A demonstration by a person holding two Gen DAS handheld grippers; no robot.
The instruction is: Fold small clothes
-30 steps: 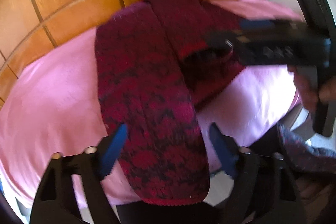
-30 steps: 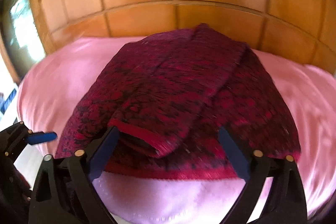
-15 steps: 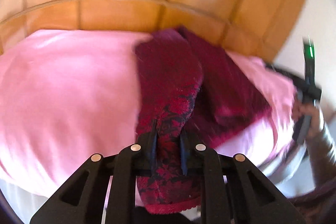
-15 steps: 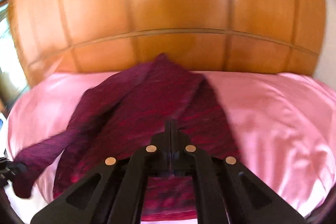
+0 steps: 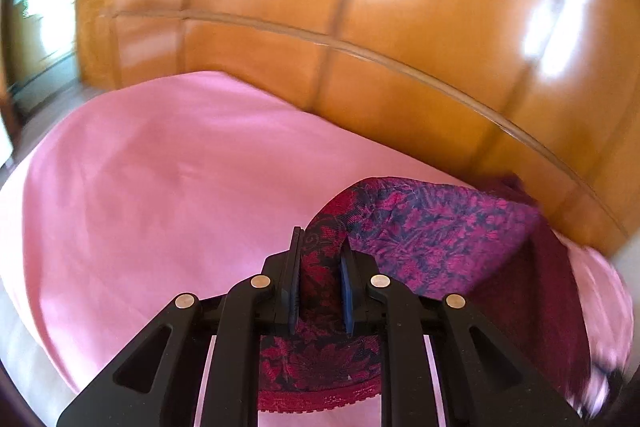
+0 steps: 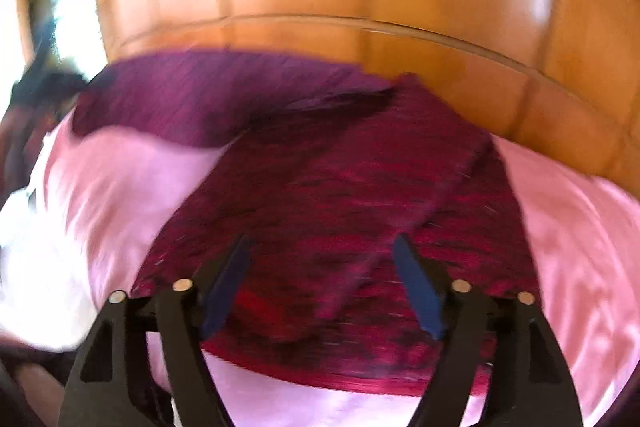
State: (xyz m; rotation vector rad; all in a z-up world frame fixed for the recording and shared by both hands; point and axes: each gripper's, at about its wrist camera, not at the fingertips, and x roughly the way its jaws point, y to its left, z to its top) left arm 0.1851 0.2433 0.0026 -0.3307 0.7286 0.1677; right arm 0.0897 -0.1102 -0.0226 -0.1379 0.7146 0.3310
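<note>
A dark red patterned knit garment (image 6: 332,187) lies on a pink sheet (image 5: 168,179). My left gripper (image 5: 320,247) is shut on a sleeve end (image 5: 420,227) of the garment and holds it lifted off the sheet, with the cuff hanging below the fingers. In the right wrist view, my right gripper (image 6: 322,243) is open and empty just above the garment's near hem. The sleeve (image 6: 192,91) stretches out to the left there, blurred by motion.
A glossy wooden panelled wall (image 5: 400,27) stands right behind the bed. A bright window (image 6: 68,15) shows at the far left. The pink sheet (image 6: 580,227) spreads to both sides of the garment.
My left gripper closed on the sleeve and pulled it out to the left. My right gripper was shut on the garment half a second ago and is now open.
</note>
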